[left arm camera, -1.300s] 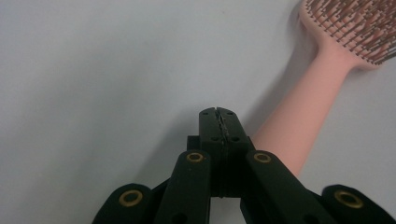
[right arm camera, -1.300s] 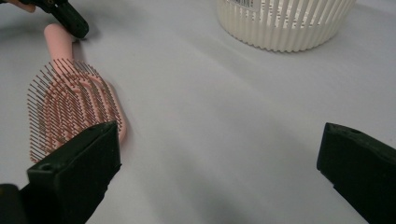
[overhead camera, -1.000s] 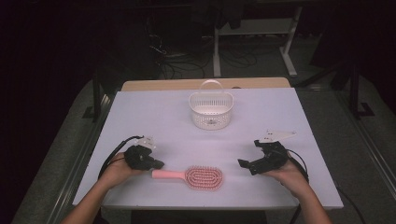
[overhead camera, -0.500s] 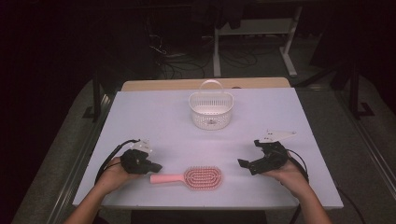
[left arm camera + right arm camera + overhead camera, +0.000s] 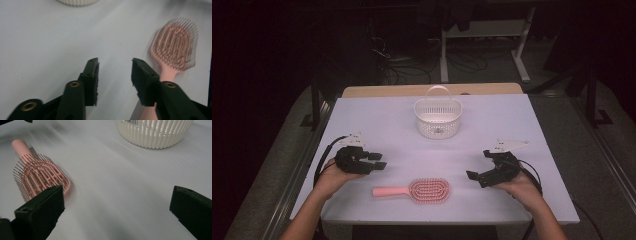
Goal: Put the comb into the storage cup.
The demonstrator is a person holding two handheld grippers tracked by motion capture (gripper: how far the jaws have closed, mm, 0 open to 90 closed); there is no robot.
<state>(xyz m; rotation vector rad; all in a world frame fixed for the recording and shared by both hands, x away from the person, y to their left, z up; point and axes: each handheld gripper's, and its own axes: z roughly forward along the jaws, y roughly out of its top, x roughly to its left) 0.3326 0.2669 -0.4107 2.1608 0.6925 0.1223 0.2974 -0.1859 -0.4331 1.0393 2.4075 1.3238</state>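
A pink hairbrush [image 5: 422, 190] lies flat near the table's front edge, bristles up and handle pointing left. My left gripper [image 5: 379, 160] hovers just behind and left of the handle. Its jaws have just been opening and hold nothing. In the left gripper view the left gripper [image 5: 115, 62] shows bare table between its pads, with the hairbrush [image 5: 175, 45] off to the right. My right gripper [image 5: 478, 165] stands open to the right of the brush head. In the right gripper view the right gripper [image 5: 117, 192] has wide jaws, the hairbrush [image 5: 42, 175] lying beyond its left jaw.
A white slatted basket [image 5: 437, 117] with a handle stands at the back middle of the white table [image 5: 522, 120]. The basket [image 5: 155, 132] is ahead of the right gripper, and the basket's base [image 5: 77, 2] is far ahead of the left one. Dark floor surrounds the table.
My left gripper has risen a little, drawn back from the brush handle, and its jaws have parted. The hairbrush and the right gripper have stayed put.
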